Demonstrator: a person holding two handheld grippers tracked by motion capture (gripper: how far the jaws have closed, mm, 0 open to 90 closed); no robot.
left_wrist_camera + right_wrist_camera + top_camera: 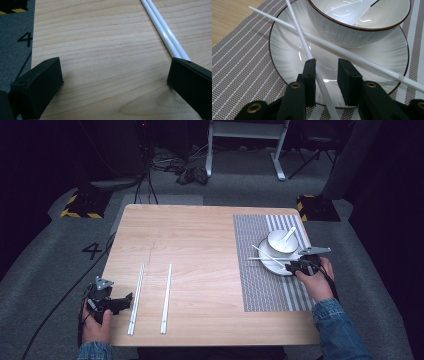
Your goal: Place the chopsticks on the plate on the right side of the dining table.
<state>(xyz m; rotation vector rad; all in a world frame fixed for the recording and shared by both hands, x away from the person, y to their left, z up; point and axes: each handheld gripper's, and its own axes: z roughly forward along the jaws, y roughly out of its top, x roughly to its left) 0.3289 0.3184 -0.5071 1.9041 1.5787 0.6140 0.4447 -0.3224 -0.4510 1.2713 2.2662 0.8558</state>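
From the high view, the right gripper [295,265] hovers at the near rim of a round white ceramic plate [270,263] on a grey striped woven placemat [263,285], at about four o'clock on the light wooden table [200,235]. Two thin white plastic chopsticks [265,256] lie crossed on the plate; one runs from nine to three o'clock, the other slants from ten towards four. A white ceramic bowl [281,243] holding a white spoon [288,235] sits on the plate's far side. At eight o'clock the left gripper [117,304] rests just beside two more pairs of white chopsticks [136,299], which point roughly from six to twelve.

In the left gripper view the jaws stand wide apart over bare wood. One pair of chopsticks [163,33] runs from twelve towards four o'clock, ending at the right-hand jaw.

In the right gripper view the jaws are slightly apart. One chopstick [312,60] passes between them, its long axis from six to eleven o'clock, close by the left-hand jaw; whether it touches I cannot tell. The second chopstick [352,56] crosses beyond the jaw tips, from ten to four o'clock, before the bowl [337,30].
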